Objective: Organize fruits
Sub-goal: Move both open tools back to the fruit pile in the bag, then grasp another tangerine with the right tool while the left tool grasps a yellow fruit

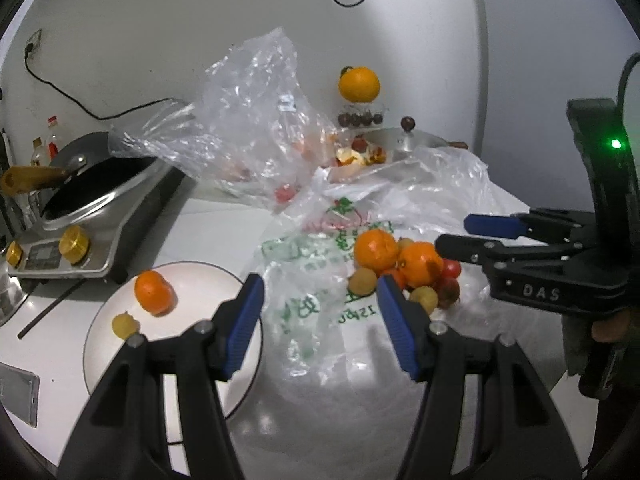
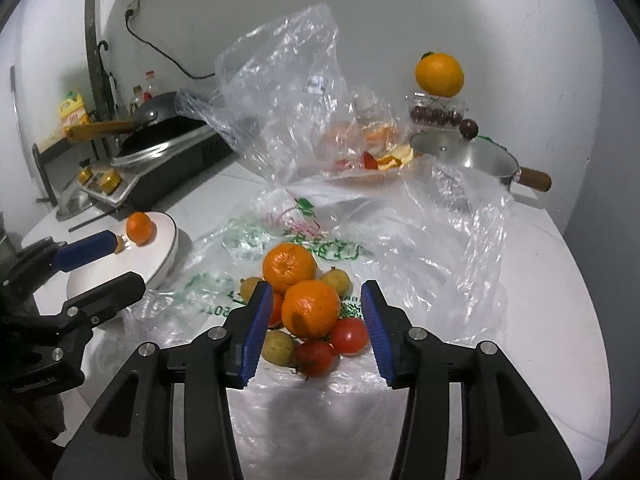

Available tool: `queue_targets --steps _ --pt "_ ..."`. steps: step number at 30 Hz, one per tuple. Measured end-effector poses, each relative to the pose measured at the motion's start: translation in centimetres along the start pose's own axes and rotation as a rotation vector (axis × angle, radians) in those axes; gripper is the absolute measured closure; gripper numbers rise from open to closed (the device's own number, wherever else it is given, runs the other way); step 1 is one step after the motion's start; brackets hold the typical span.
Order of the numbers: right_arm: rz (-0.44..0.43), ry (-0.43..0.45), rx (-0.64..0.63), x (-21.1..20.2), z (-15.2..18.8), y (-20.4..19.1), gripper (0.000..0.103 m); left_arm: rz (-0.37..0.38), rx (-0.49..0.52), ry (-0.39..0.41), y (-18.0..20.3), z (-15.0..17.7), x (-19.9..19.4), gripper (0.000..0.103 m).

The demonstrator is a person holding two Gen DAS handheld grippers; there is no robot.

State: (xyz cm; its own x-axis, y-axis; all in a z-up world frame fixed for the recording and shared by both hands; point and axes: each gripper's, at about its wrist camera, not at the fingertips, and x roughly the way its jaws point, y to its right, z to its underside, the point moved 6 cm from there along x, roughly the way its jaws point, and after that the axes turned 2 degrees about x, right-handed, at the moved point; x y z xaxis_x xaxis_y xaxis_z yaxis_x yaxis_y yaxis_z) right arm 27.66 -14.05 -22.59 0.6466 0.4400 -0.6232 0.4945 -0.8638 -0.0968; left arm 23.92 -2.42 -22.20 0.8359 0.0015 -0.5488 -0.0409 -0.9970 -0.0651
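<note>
fruit pile (image 2: 308, 304) sits on bag (image 2: 256, 240) on bench, near plate (image 1: 192, 280). my right gripper (image 2: 316, 332) jaws parted around front orange (image 2: 310, 309), nothing pinched; left gripper (image 1: 320, 320) released. centre on orange, clench gently.

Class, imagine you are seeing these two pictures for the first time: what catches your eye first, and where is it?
A heap of oranges, tomatoes and small yellow fruits lies on a printed plastic bag, mid-counter, just beyond the open right gripper. To the left, a white plate holds one orange and one yellow fruit.
</note>
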Motion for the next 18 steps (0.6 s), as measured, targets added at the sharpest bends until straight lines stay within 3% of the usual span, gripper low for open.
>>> queue_targets --steps 18 --pt "-0.055 -0.113 -0.084 4.3 0.7 -0.5 0.052 -0.002 -0.014 -0.071 1.1 0.7 3.5 0.043"
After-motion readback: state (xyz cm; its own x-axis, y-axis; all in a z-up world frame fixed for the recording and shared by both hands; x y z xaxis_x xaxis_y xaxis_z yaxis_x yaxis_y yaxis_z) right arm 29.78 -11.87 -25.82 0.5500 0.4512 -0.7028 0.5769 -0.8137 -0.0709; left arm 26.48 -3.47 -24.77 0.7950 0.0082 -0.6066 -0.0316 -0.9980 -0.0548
